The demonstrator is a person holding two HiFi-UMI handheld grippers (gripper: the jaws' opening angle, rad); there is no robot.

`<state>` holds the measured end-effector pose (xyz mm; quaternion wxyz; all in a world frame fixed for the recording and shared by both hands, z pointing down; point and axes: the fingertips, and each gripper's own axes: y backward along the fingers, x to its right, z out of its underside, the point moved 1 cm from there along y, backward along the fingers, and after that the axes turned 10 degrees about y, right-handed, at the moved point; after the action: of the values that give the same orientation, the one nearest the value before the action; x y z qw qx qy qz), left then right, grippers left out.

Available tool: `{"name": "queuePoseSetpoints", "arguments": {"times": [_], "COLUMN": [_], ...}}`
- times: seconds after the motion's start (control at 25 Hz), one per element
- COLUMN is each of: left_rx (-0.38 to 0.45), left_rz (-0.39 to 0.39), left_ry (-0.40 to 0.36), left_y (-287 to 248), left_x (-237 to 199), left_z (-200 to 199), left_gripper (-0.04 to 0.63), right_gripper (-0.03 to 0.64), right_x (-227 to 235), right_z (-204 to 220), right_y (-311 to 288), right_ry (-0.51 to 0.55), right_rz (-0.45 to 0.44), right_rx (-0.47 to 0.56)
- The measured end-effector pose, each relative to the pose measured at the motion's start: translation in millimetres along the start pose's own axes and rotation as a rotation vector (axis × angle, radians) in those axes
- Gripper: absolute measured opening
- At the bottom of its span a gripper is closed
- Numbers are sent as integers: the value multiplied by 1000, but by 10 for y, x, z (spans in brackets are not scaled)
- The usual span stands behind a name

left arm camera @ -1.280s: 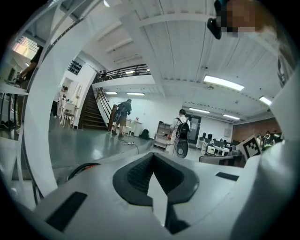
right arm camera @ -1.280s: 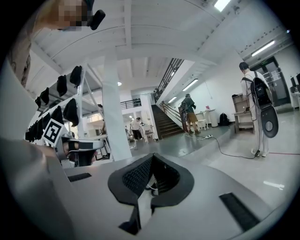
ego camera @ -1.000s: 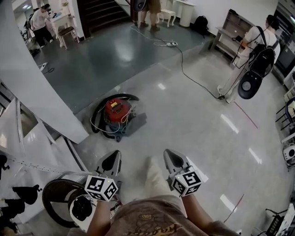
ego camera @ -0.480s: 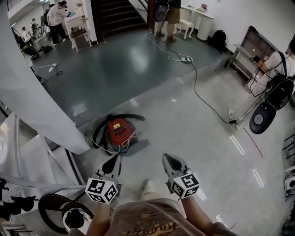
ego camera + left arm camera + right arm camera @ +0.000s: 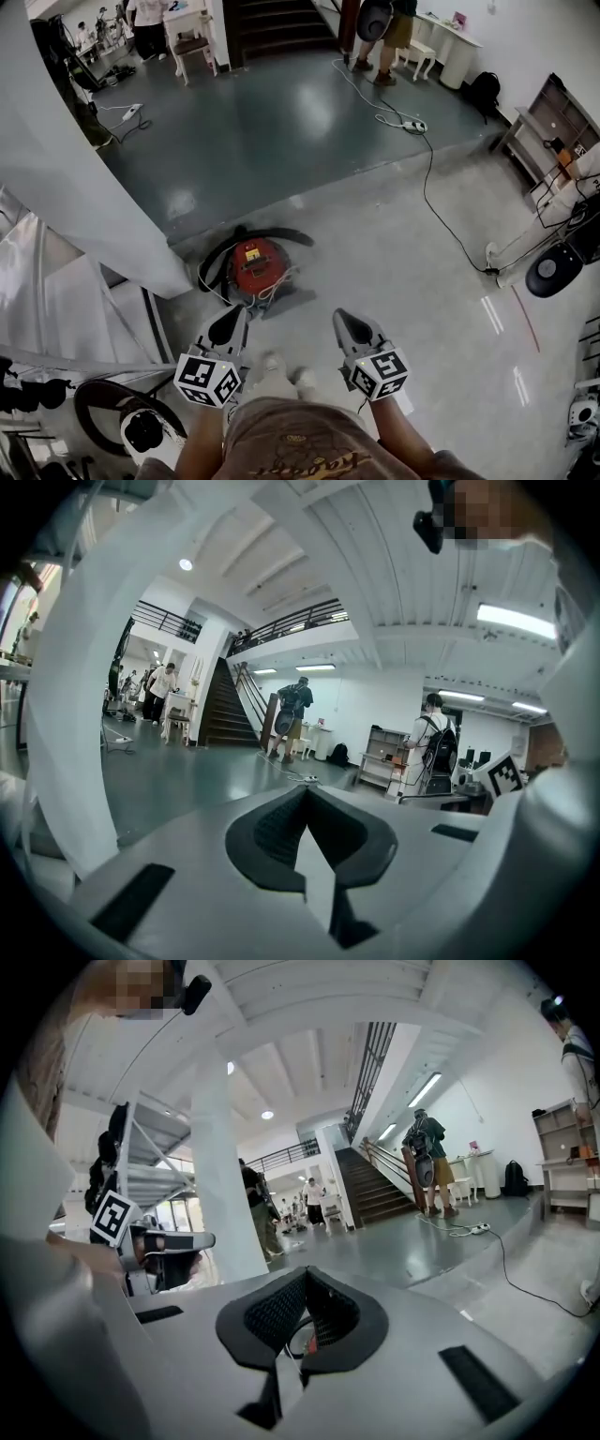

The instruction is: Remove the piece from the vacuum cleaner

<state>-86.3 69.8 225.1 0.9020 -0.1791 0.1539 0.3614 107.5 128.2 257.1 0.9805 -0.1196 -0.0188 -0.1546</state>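
The vacuum cleaner [image 5: 258,265] is a round red canister on a grey base, with a black hose [image 5: 272,233] curled round it and a pale cord across its top. It sits on the pale floor beside the white pillar. Which piece comes off I cannot tell from here. My left gripper [image 5: 228,328] is held just short of the canister, shut and empty. To its right my right gripper [image 5: 349,326] is also shut with nothing in it. In the left gripper view the left gripper [image 5: 305,794] hides the vacuum. Below the right gripper [image 5: 305,1275], a sliver of red canister [image 5: 308,1340] shows.
A slanted white pillar [image 5: 84,187] rises at the left. A black cable [image 5: 427,187] runs from a power strip [image 5: 410,124] across the floor. A person with a round black device [image 5: 553,269] stands at the right, others stand by the stairs [image 5: 272,19]. A black ring [image 5: 103,403] lies lower left.
The vacuum cleaner has come nearer to both grippers as the person stepped towards it. Both grippers stayed shut and level, side by side.
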Motion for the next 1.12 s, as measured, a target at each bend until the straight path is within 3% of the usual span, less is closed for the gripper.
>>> {"name": "queuePoseSetpoints", "arguments": {"times": [0.48,0.72,1.0,1.04,1.08,1.12], "left_rx": [-18,-19,25,36,42,44], "left_rz": [38,81,60,53,51,55], "left_ry": [12,-35,-14,-5,8,20], "left_y": [-325,-444,-520,-525,-527,-527], "left_x": [-363,-401,-401,-408,-405,-392], "left_z": [-121,-231,-342,-365,-376,-379], "left_gripper": [2,2,3,5,34,96], "right_gripper": [0,0,2,36,116,163], "right_x": [-1,20,69,83,93,102], "right_z": [-187,-284,-394,-400,-397,-393], "right_y": [-554,-746,-811,-825,-830,-826], "right_ry": [11,16,11,11,12,15], "right_rz": [2,21,-24,-35,-49,-63], "right_rx": [11,34,61,58,51,44]}}
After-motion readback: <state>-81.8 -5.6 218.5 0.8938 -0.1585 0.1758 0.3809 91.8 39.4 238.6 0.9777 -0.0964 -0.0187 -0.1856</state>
